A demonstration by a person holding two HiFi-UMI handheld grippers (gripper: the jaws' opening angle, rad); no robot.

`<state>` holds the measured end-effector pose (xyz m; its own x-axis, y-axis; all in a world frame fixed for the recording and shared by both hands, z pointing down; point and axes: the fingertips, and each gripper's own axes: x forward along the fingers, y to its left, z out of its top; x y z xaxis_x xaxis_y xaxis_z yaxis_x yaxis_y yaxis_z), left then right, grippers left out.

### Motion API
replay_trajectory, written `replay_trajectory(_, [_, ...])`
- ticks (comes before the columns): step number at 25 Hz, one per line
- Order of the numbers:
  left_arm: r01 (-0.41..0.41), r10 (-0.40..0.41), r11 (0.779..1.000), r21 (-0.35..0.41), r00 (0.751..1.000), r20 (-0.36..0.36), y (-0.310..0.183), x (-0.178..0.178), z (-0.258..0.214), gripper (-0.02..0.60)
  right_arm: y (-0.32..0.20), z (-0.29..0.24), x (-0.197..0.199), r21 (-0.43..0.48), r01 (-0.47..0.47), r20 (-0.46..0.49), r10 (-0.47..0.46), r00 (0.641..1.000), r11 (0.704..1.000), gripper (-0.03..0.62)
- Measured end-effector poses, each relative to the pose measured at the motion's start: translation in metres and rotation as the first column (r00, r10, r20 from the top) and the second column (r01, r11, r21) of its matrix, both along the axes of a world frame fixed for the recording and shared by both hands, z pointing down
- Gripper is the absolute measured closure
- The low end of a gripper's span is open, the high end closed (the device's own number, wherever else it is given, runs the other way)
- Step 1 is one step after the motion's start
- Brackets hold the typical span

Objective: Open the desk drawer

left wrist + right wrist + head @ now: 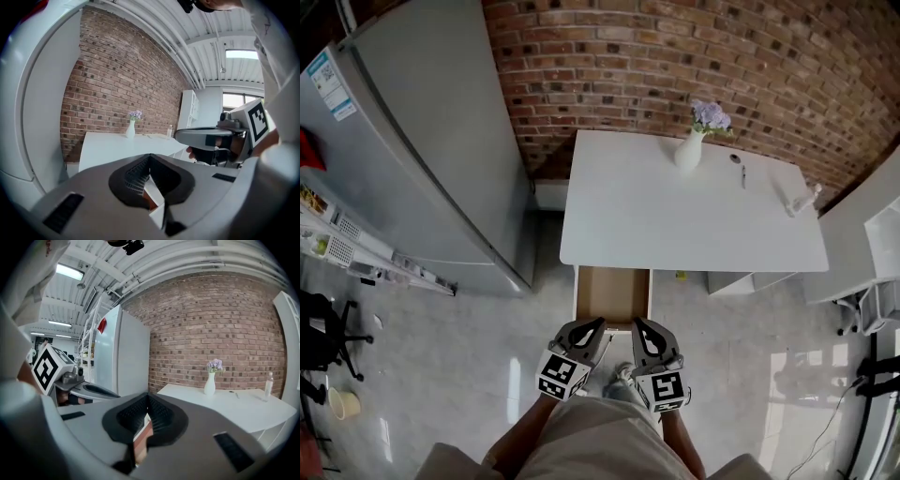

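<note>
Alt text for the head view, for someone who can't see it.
Seen from above, the drawer of a white desk stands open; the left gripper and right gripper, shut and empty, hover before it. A vase of purple flowers stands on the desk.

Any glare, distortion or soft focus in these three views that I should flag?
Head view: fisheye bends the refrigerator and desk edges; window glare patches on the floor. Left gripper view: round black vignette, blown-out window, left claw soft up close. Right gripper view: same vignette, bright ceiling light, brick wall sharp.
</note>
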<state>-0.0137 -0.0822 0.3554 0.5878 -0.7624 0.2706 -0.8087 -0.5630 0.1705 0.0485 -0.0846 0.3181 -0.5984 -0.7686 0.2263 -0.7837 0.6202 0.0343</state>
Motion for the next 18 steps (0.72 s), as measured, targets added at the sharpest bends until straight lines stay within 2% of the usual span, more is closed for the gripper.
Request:
replay_trajectory(6, [-0.036,0.036,0.999,0.005,0.999,0.019,-0.0028,0.0049,-0.0036,0.571,0.001,-0.0061,0.007,-0.005,-0.024,0.013,0.024,1.0,1.0,0.577])
replay_trajectory(18, [-0.055,0.056,0.998,-0.007,0.998,0.018,-0.0074,-0.0009,-0.004,0.571,-0.0042,0.0036,0.0045,-0.035,-0.048,-0.006,0.047,0.999,0.998,0.577])
